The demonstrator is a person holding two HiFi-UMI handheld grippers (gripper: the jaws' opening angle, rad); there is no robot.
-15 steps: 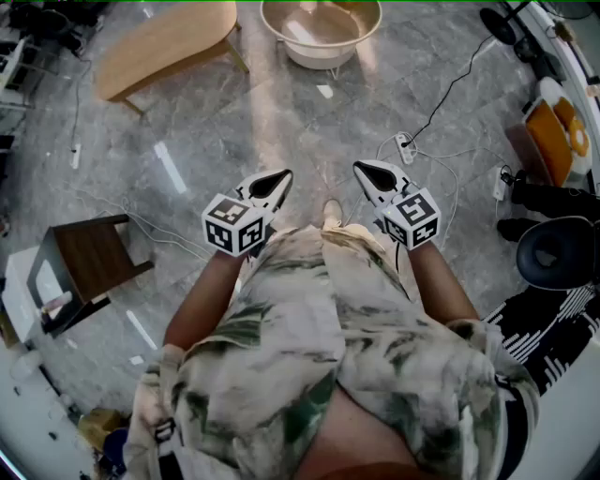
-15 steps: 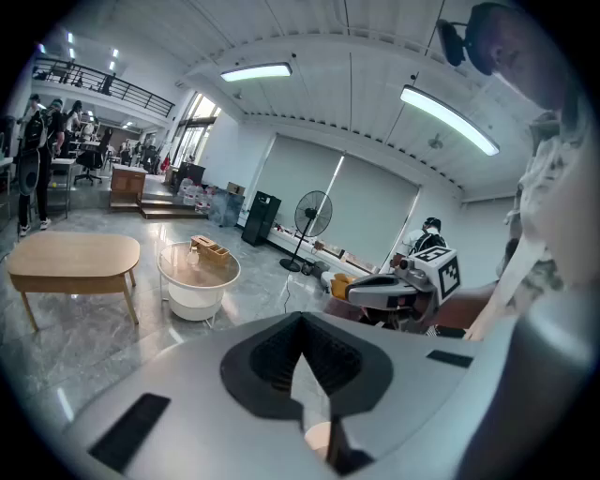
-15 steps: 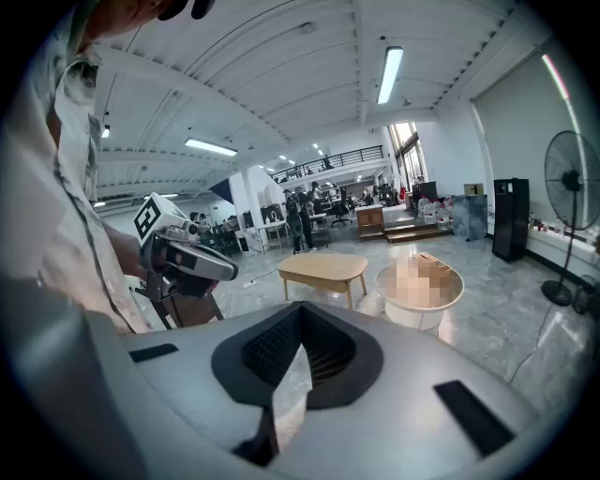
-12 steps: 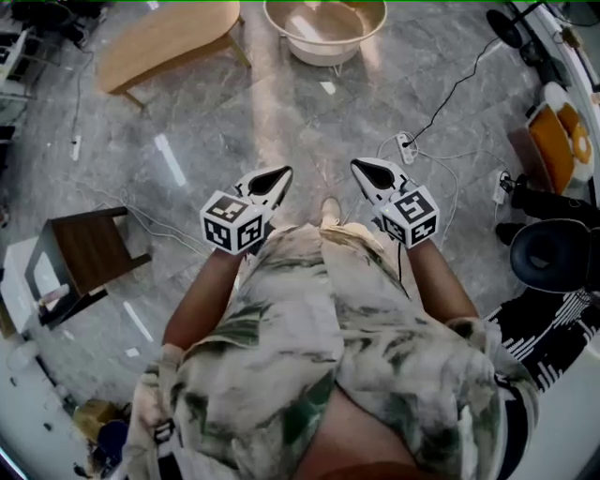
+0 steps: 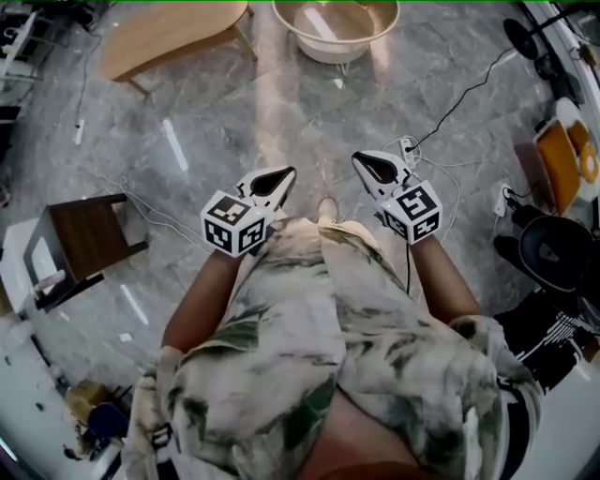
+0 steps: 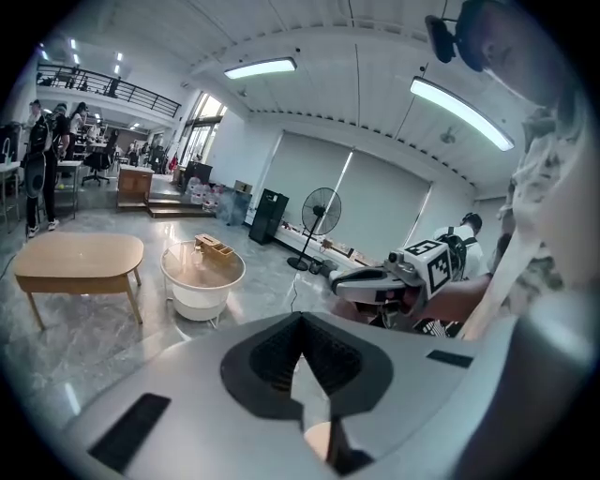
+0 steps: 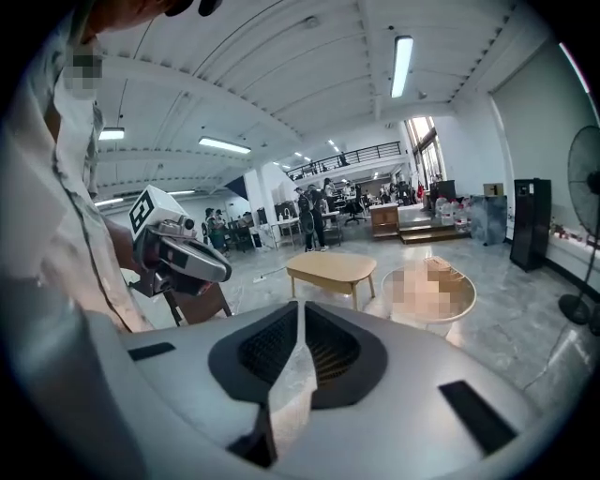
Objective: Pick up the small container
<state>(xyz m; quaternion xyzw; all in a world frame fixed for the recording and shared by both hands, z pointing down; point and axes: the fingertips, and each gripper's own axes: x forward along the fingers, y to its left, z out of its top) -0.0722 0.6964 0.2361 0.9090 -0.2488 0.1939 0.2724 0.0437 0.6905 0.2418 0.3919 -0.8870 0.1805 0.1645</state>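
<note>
Nearest, a patterned shirt [image 5: 319, 356] and two bare forearms are seen from above. Just beyond them both grippers are held out side by side, apart from each other, above the grey stone floor [image 5: 216, 122]. The jaws of the left gripper [image 5: 286, 173] are brought together, and nothing is held between them. The jaws of the right gripper [image 5: 360, 159] are likewise closed and empty. A dark wooden chair [image 5: 89, 246] is placed on the floor at the left. A white power strip [image 5: 407, 145] with trailing cables is seen just past the right gripper. Farther off, an oval wooden table [image 5: 173, 28] is set at the far left. A round white table [image 5: 328, 54] is set at the far middle, beside the oval one. The small container [image 6: 214, 247], which looks like an open wooden box, is seen resting on the round white table's top, well apart from both grippers.
</note>
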